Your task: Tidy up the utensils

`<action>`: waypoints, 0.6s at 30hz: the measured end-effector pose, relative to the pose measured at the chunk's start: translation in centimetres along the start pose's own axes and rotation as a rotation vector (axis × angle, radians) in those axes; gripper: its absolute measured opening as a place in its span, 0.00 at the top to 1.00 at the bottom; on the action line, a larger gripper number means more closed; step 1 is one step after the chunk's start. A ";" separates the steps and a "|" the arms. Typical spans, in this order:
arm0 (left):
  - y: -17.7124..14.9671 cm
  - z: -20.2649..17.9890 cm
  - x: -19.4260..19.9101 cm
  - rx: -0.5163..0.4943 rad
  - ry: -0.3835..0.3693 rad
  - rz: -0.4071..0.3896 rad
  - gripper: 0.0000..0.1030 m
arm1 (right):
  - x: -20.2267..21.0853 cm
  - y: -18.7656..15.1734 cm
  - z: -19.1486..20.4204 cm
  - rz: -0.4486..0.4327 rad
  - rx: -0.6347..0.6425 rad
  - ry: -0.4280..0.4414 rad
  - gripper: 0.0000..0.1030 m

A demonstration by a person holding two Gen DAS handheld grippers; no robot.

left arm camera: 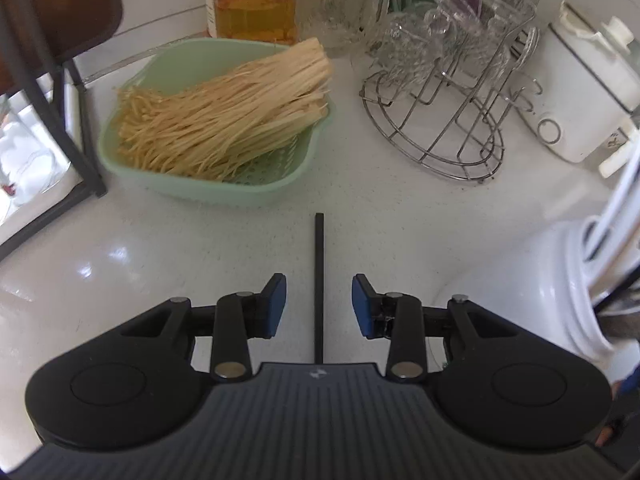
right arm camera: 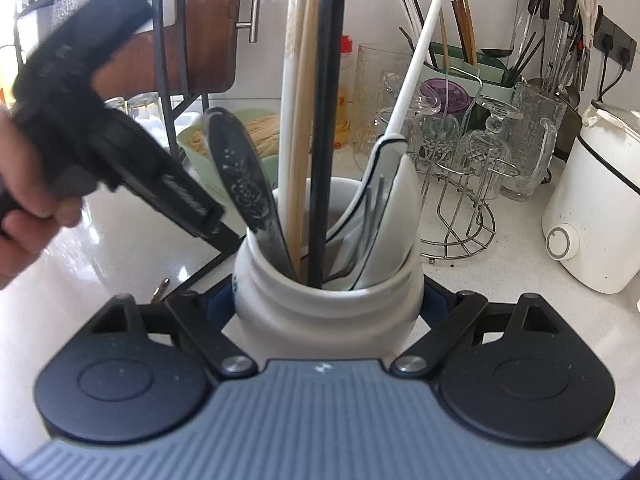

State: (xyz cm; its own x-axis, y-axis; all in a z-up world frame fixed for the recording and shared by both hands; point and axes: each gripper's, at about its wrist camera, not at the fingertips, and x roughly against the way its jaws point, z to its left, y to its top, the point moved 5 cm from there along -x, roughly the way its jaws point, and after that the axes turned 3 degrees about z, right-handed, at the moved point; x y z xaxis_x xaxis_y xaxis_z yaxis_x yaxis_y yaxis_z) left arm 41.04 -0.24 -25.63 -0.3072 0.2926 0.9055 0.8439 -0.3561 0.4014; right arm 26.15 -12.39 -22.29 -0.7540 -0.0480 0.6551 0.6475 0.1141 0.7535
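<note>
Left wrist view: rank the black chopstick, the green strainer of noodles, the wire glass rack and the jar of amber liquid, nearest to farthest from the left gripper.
1. Black chopstick: lying on the counter between the open jaws of the left gripper, untouched.
2. Green strainer: ahead, left of centre.
3. Wire glass rack: ahead on the right, slightly beyond the strainer's front edge.
4. Jar of amber liquid: at the back wall, behind the strainer.

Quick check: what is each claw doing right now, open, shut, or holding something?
Left claw: open, straddling a black chopstick on the counter, pads not touching it.
Right claw: shut on the white utensil jar.
</note>
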 end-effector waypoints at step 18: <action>2.3 -0.3 -2.3 -0.037 0.105 0.015 0.90 | 0.0 0.0 0.0 -0.007 -0.001 0.003 0.11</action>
State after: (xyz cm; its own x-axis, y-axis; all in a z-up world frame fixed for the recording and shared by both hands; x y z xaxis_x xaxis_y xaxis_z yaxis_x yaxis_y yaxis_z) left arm 43.54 -1.99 -26.77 -0.3406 0.1926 0.9203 0.8328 -0.3925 0.3904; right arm 26.16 -12.36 -22.27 -0.7582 -0.0519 0.6500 0.6422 0.1130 0.7582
